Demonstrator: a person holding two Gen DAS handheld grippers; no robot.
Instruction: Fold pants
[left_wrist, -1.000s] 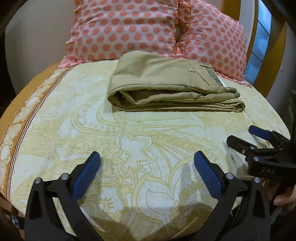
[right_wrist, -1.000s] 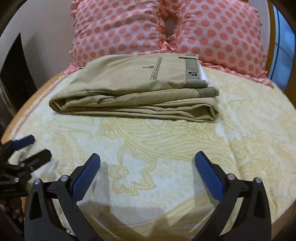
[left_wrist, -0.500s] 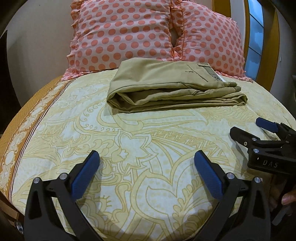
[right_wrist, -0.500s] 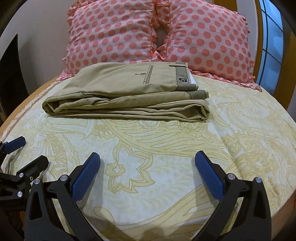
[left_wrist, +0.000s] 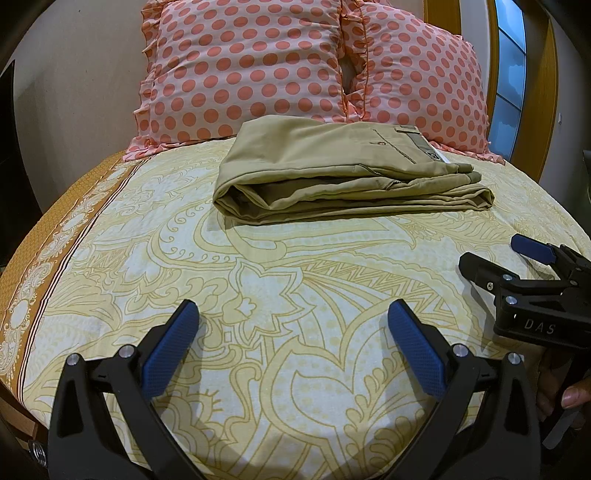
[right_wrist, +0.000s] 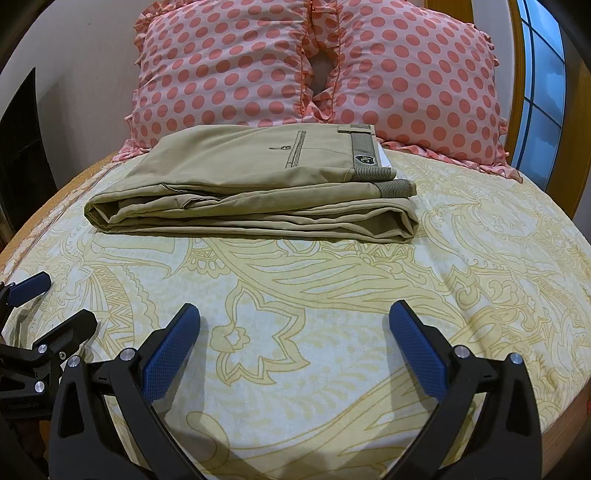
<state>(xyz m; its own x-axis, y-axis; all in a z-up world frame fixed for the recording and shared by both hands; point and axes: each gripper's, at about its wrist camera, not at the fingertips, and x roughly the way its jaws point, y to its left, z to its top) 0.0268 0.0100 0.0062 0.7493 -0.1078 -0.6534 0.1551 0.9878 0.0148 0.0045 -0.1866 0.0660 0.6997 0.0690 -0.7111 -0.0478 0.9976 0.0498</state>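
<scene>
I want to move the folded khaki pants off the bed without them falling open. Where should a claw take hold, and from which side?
Probably the rounded fold at the left end of the folded khaki pants, coming in from the left, low along the bedspread. There all layers wrap into one thick roll. The near long edge shows separate loose layers, and the waistband is only the top layer.

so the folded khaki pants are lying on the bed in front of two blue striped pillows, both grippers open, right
Not quite: the pillows are pink with coral polka dots, as the right wrist view shows. The folded pants do lie on the bed before them, left gripper and right gripper open.
</scene>
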